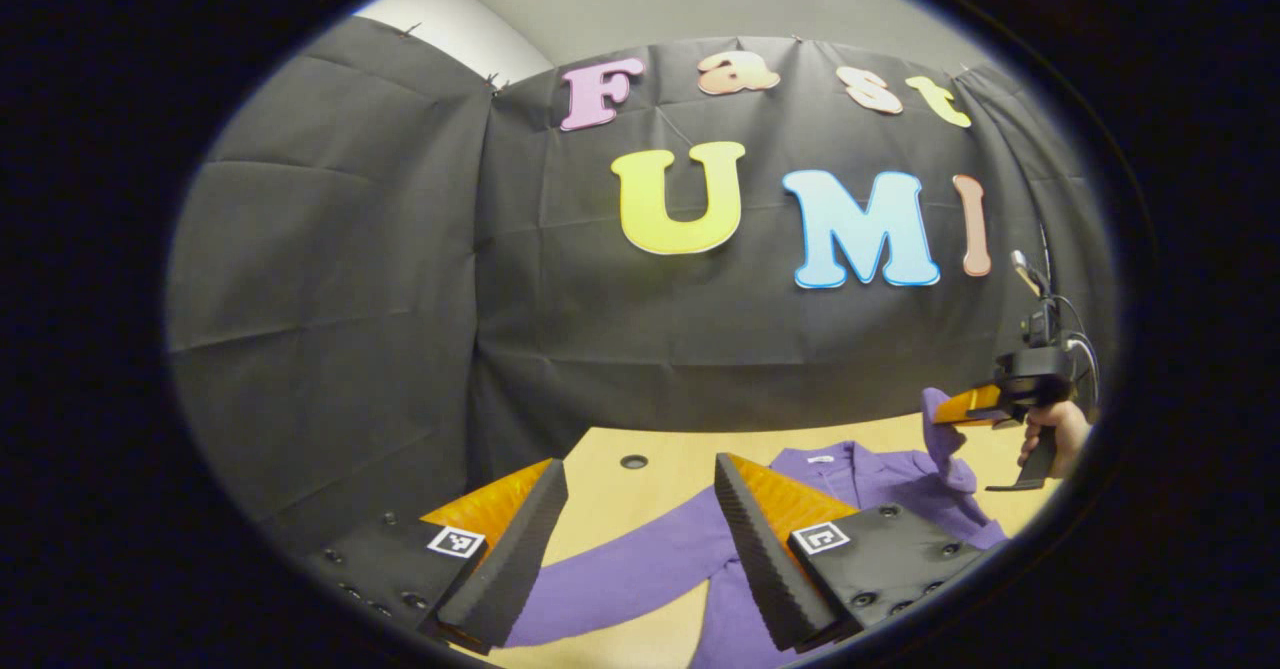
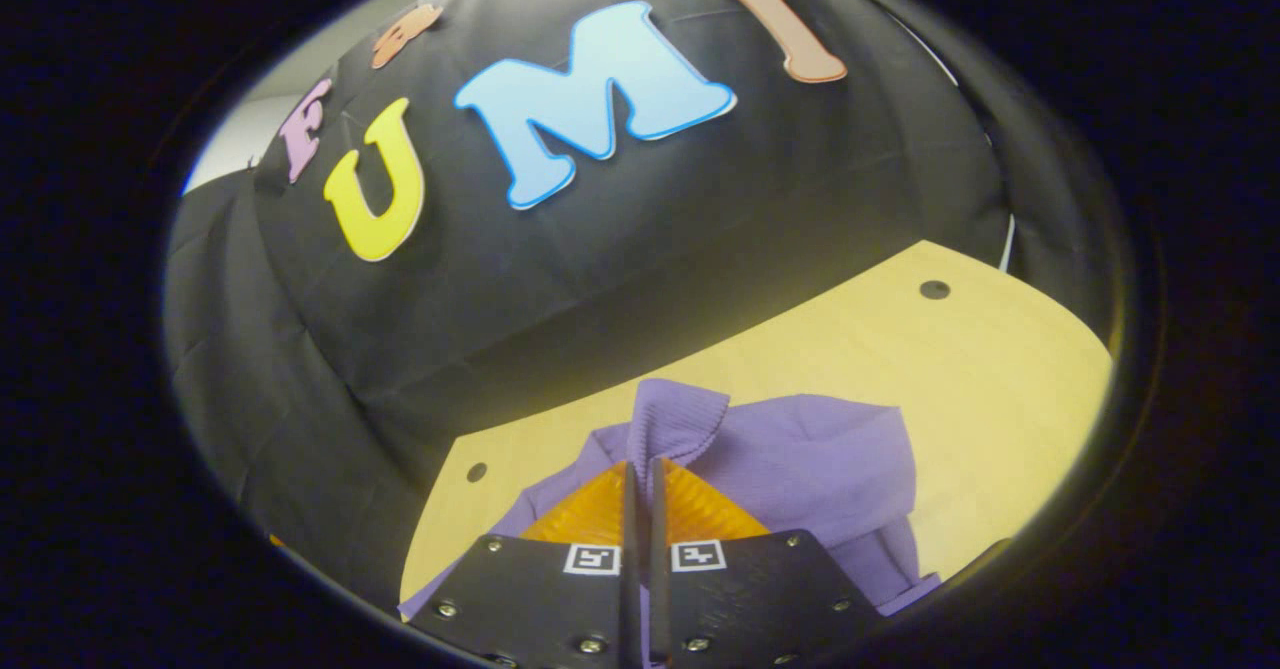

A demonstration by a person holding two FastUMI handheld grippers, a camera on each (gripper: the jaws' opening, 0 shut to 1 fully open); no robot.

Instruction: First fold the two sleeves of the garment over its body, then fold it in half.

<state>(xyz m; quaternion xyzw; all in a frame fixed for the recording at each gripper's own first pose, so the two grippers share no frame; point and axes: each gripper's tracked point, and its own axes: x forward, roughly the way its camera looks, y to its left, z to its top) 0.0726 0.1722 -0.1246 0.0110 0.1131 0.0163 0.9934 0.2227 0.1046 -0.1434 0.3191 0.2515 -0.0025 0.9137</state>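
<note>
A purple long-sleeved garment (image 1: 860, 484) lies spread on the wooden table (image 1: 620, 499). One sleeve (image 1: 620, 574) stretches out flat between and below the fingers of my left gripper (image 1: 635, 534), which is open and holds nothing. In the left gripper view, my right gripper (image 1: 955, 409) is at the far right, held by a hand (image 1: 1065, 429), with the other sleeve's cuff (image 1: 940, 429) lifted in it. In the right gripper view, my right gripper (image 2: 640, 479) is shut on that ribbed cuff (image 2: 675, 419), which sticks up past the fingertips above the garment's body (image 2: 810, 449).
The table has small round holes (image 1: 633, 461) near its back edge (image 2: 934, 289). Black cloth walls close the booth behind and to the left. Bare wood lies to the right of the garment (image 2: 1000, 389).
</note>
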